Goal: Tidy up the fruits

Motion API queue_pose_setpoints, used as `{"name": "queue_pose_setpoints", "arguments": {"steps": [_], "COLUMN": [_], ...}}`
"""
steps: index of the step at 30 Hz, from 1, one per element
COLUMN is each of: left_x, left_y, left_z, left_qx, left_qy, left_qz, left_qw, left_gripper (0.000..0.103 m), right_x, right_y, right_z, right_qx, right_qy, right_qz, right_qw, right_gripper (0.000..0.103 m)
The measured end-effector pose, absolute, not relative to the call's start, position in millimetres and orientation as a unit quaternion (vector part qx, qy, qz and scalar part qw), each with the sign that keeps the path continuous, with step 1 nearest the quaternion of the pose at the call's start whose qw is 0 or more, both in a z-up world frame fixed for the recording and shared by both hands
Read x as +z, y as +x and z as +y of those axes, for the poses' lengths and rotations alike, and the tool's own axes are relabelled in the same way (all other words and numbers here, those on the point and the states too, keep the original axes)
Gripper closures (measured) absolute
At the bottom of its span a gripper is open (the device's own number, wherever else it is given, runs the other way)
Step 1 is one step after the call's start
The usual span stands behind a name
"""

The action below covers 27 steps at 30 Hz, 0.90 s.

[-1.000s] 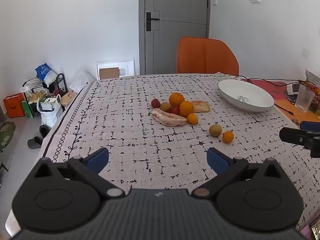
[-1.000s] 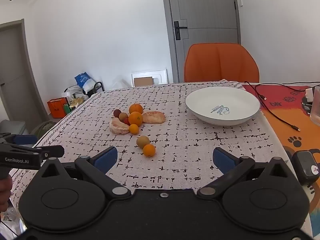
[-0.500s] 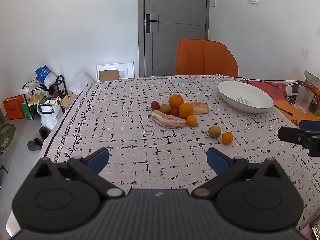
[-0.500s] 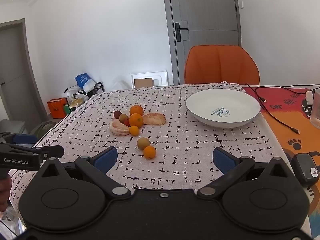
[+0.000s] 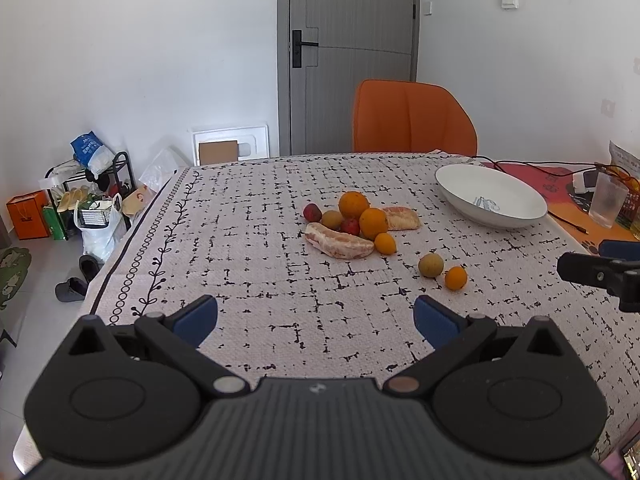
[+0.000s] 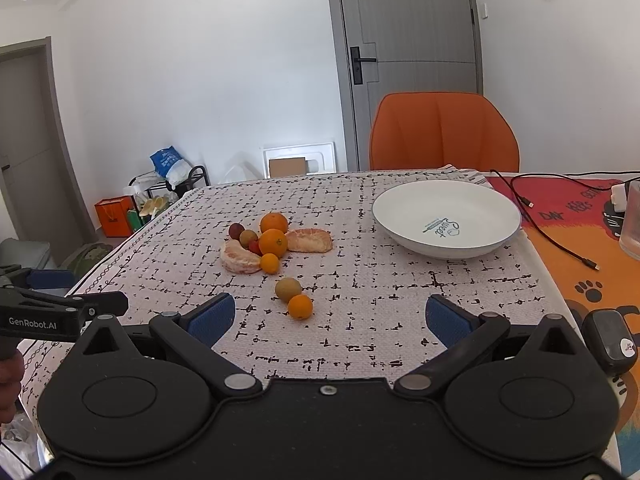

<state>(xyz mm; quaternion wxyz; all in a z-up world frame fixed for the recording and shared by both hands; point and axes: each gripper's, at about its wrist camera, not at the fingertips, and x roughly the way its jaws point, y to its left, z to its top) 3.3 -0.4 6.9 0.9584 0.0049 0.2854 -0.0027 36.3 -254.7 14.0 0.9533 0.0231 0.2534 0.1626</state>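
A heap of fruit lies mid-table: two oranges (image 5: 373, 223) (image 6: 273, 242), two peeled pomelo segments (image 5: 339, 240) (image 6: 239, 257), a small mandarin, plums and a kiwi. Nearer lie a brown kiwi (image 5: 431, 265) (image 6: 288, 289) and a small mandarin (image 5: 455, 277) (image 6: 300, 307), touching. A white bowl (image 5: 460, 195) (image 6: 472, 245) stands at the right, holding no fruit. My left gripper (image 5: 316, 318) is open and empty above the near table. My right gripper (image 6: 330, 316) is open and empty, just short of the near mandarin.
An orange chair (image 5: 414, 118) stands at the far table edge. A glass (image 5: 608, 205), cables and a charger lie on the orange mat (image 6: 576, 268) at the right. Bags and a shoe rack (image 5: 86, 196) are on the floor left.
Both grippers have drawn back and tilted slightly, so the fruit and bowl sit a little lower in view. Nothing on the table has moved.
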Motion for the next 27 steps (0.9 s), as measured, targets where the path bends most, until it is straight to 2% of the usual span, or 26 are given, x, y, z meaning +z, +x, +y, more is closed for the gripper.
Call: {"name": "queue_pose_setpoints", "arguments": {"steps": [27], "left_x": [13], "left_y": [-6], "left_z": [12], "left_qx": [-0.001], "left_qy": [-0.002], "left_qz": [0.273], "left_qw": [0.962], "left_gripper": [0.000], "right_x": [16], "right_y": [36], "right_z": [-250], "right_qx": [0.165], "right_qy": [0.016], "right_qz": [0.255], "right_qw": [0.953], "right_gripper": [0.000]}}
